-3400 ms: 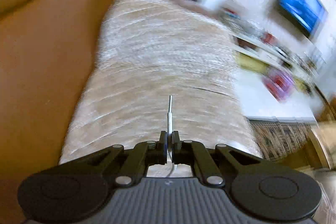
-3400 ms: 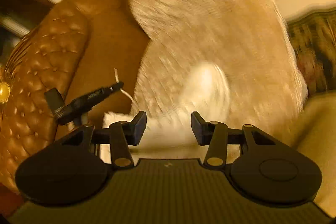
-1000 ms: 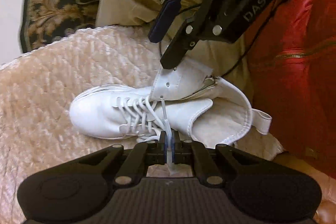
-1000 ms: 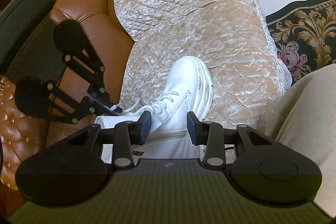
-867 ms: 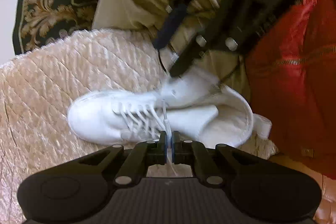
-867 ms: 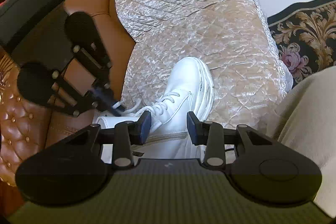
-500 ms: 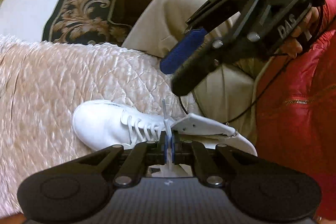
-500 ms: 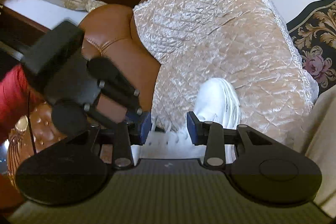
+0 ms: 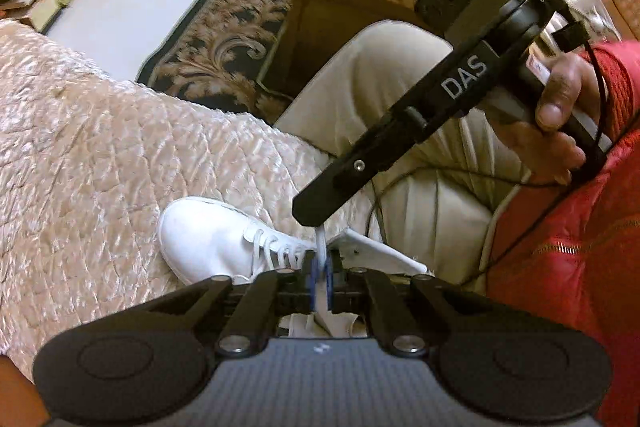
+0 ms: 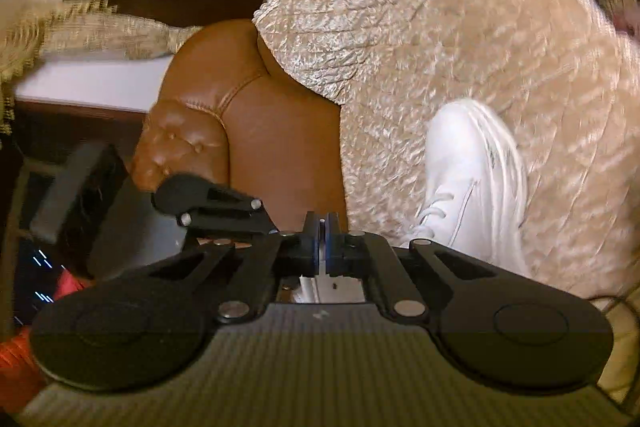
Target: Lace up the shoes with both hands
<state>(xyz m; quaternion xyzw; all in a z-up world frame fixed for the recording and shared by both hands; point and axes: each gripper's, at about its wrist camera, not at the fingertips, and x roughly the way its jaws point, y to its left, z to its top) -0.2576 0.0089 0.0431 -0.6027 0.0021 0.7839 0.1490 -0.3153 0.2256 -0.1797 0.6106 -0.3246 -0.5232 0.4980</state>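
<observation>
A white boot [image 9: 208, 239] lies on the quilted cream sofa cover [image 9: 100, 147], toe toward nine o'clock in your left view. Your left tongs [image 9: 319, 281] are clamped on the white lace [image 9: 320, 241]. Your right tongs [image 10: 322, 241], reaching in from two o'clock, have just been closing and now pinch that lace too.

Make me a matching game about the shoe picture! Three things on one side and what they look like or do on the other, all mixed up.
Things:
1. boot
2. left gripper
3. quilted cover

Descriptions:
A. beige and shiny
B. white, lying on the sofa
C. pinching a white lace

Pairs: 1-B, 2-C, 3-A
</observation>
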